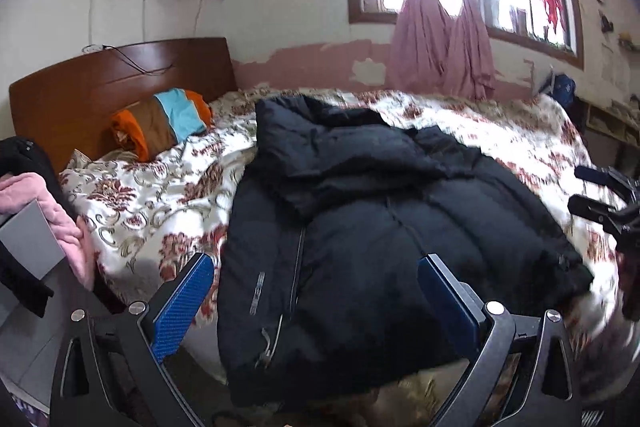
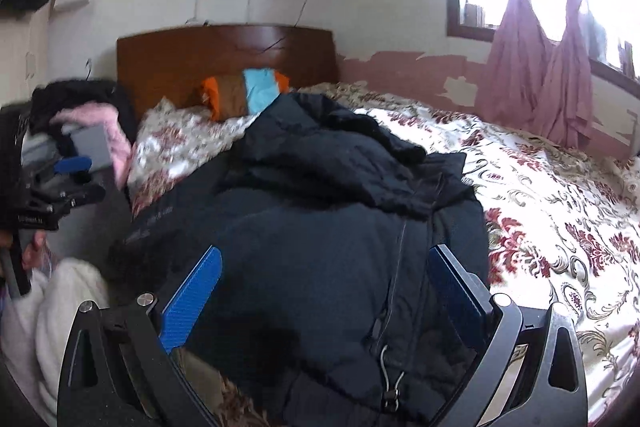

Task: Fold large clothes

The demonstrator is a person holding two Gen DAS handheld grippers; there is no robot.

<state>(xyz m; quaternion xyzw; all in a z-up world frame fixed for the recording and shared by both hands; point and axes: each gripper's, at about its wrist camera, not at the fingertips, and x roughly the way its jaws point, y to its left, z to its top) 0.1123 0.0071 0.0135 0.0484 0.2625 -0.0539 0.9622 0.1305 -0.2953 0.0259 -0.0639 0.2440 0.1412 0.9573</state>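
A large black puffer jacket (image 1: 360, 227) lies front up on the floral bedspread (image 1: 160, 195), with its hood and upper part bunched over the chest. Its hem, with zip and drawcord, reaches the bed's near edge. My left gripper (image 1: 316, 261) hovers open over the jacket's lower part, blue pads wide apart and holding nothing. In the right wrist view the same jacket (image 2: 320, 207) fills the middle, and my right gripper (image 2: 326, 251) is open above its hem, also holding nothing. Each gripper shows at the edge of the other's view: the right gripper (image 1: 580, 191), the left gripper (image 2: 86, 179).
A wooden headboard (image 1: 120, 79) and an orange, brown and blue pillow (image 1: 164, 123) sit at the bed's head. Pink and black clothes (image 1: 48, 211) pile at the left. Pink curtains (image 1: 440, 39) hang at the window; clutter (image 1: 608, 115) lines the right wall.
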